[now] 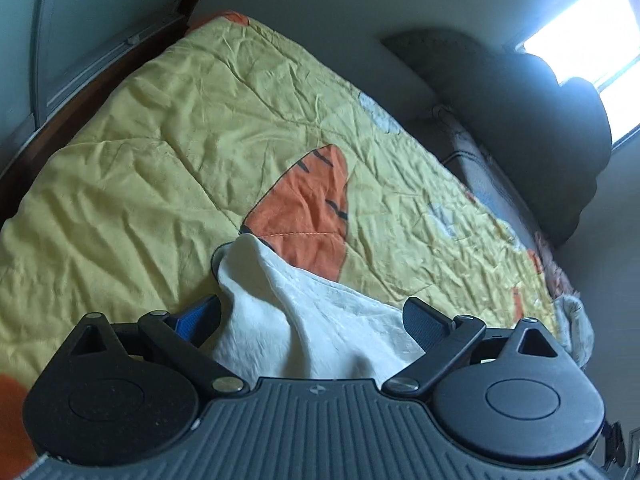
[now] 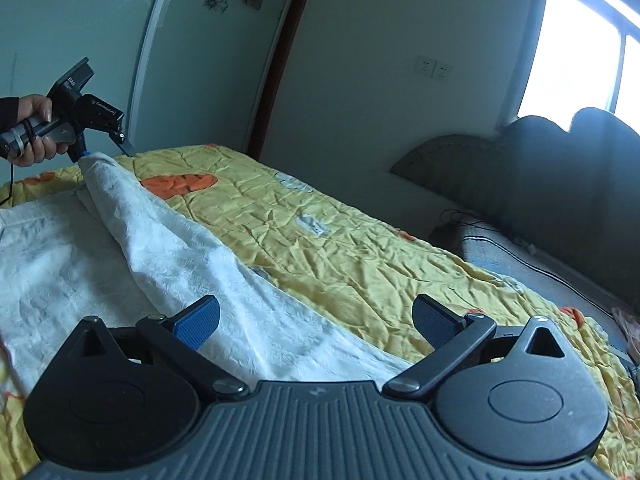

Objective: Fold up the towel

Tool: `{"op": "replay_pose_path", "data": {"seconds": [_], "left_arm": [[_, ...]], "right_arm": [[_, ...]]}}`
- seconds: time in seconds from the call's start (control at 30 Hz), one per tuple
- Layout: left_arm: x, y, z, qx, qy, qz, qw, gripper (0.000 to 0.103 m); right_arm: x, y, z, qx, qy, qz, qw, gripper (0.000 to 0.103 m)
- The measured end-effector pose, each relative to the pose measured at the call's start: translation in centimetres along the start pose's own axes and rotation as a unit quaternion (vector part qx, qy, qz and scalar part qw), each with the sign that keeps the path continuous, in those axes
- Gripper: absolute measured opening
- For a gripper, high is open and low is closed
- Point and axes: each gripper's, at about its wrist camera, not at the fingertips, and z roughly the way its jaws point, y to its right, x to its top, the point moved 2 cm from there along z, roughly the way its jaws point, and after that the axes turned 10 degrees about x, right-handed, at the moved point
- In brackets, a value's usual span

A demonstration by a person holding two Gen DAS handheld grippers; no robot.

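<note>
A white towel (image 1: 272, 304) lies on a yellow quilt (image 1: 160, 140), rumpled and raised into a peak. My left gripper (image 1: 312, 316) is open, and the towel bunches up between its wide-apart fingers and against the blue left pad (image 1: 200, 318). In the right wrist view a hand (image 2: 34, 128) holds that left gripper (image 2: 105, 153) at the far end of the towel (image 2: 160, 256). There one fingertip touches the lifted ridge. My right gripper (image 2: 316, 320) is open just above the near end of the towel, gripping nothing.
The yellow quilt (image 2: 360, 248) with orange carrot patches covers the bed. A dark padded headboard (image 2: 540, 184) and a bright window (image 2: 576, 52) are to the right. A glass wardrobe door (image 2: 80, 20) stands behind the bed, beside wall sockets (image 2: 434, 68).
</note>
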Motion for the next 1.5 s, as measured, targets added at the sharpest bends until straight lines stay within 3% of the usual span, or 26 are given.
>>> {"op": "replay_pose_path", "data": {"seconds": [0.17, 0.23, 0.27, 0.3, 0.33, 0.47, 0.53, 0.63, 0.77, 0.83, 0.9, 0.97, 1.1, 1.13, 1.17, 1.27, 1.37, 1.5], "left_arm": [[1.2, 0.3, 3.2, 0.015, -0.045, 0.032, 0.9984, 0.085], [1.5, 0.6, 3.9, 0.03, -0.037, 0.047, 0.9977, 0.059], [1.7, 0.8, 4.1, 0.036, -0.036, 0.055, 0.9972, 0.053], [1.9, 0.9, 4.4, 0.043, -0.036, 0.061, 0.9966, 0.038], [1.9, 1.0, 4.5, 0.052, -0.031, 0.069, 0.9958, 0.024], [1.3, 2.5, 3.3, 0.07, 0.018, 0.137, 0.9879, 0.012], [0.8, 3.6, 1.5, 0.069, 0.065, 0.172, 0.9805, 0.009], [-0.7, 5.6, -3.2, 0.019, 0.165, 0.223, 0.9606, 0.009], [-4.4, 6.3, -10.2, -0.096, 0.272, 0.252, 0.9239, 0.009], [-6.1, 6.0, -12.4, -0.128, 0.296, 0.249, 0.9131, 0.008], [-7.6, 5.6, -13.9, -0.147, 0.304, 0.248, 0.9079, 0.008], [-8.8, 5.1, -14.6, -0.157, 0.303, 0.245, 0.9076, 0.008], [-9.7, 4.3, -14.9, -0.155, 0.301, 0.24, 0.9097, 0.009], [-9.7, 4.0, -14.8, -0.152, 0.301, 0.238, 0.9108, 0.009], [-9.7, 4.1, -14.5, -0.15, 0.3, 0.233, 0.913, 0.008], [-9.7, 3.6, -14.1, -0.144, 0.296, 0.205, 0.9218, 0.008], [-9.4, 2.7, -13.2, -0.144, 0.287, 0.174, 0.9309, 0.008], [-9.9, 1.9, -13.6, -0.146, 0.287, 0.149, 0.935, 0.008]], "right_arm": [[0.5, 0.9, 3.2, 0.028, -0.011, 0.017, 0.999, 0.103], [0.6, 1.3, 4.3, 0.036, -0.021, 0.025, 0.999, 0.103], [0.6, 1.5, 4.8, 0.038, -0.025, 0.026, 0.999, 0.103], [0.6, 1.6, 5.3, 0.038, -0.029, 0.025, 0.999, 0.103], [0.6, 1.7, 5.7, 0.04, -0.032, 0.022, 0.998, 0.103], [0.9, 2.1, 6.9, 0.054, -0.032, 0.008, 0.998, 0.103], [1.3, 2.6, 8.0, 0.08, -0.032, -0.003, 0.996, 0.103], [1.9, 4.2, 10.4, 0.154, -0.054, -0.01, 0.987, 0.103], [2.5, 6.8, 14.7, 0.239, -0.13, 0.022, 0.962, 0.103], [2.4, 7.9, 16.8, 0.261, -0.158, 0.033, 0.952, 0.103], [2.1, 8.3, 18.3, 0.265, -0.178, 0.026, 0.947, 0.103], [1.6, 8.4, 19.8, 0.273, -0.199, 0.017, 0.941, 0.101], [0.9, 8.0, 21.8, 0.287, -0.231, 0.005, 0.93, 0.073], [0.8, 8.1, 22.2, 0.297, -0.238, 0.014, 0.925, 0.064], [0.8, 8.1, 22.3, 0.3, -0.24, 0.019, 0.923, 0.046], [1.4, 7.7, 21.4, 0.3, -0.228, 0.023, 0.926, 0.011], [2.0, 7.3, 19.7, 0.293, -0.206, 0.024, 0.933, 0.006], [3.3, 6.3, 15.0, 0.283, -0.162, 0.023, 0.945, 0.005]]}}
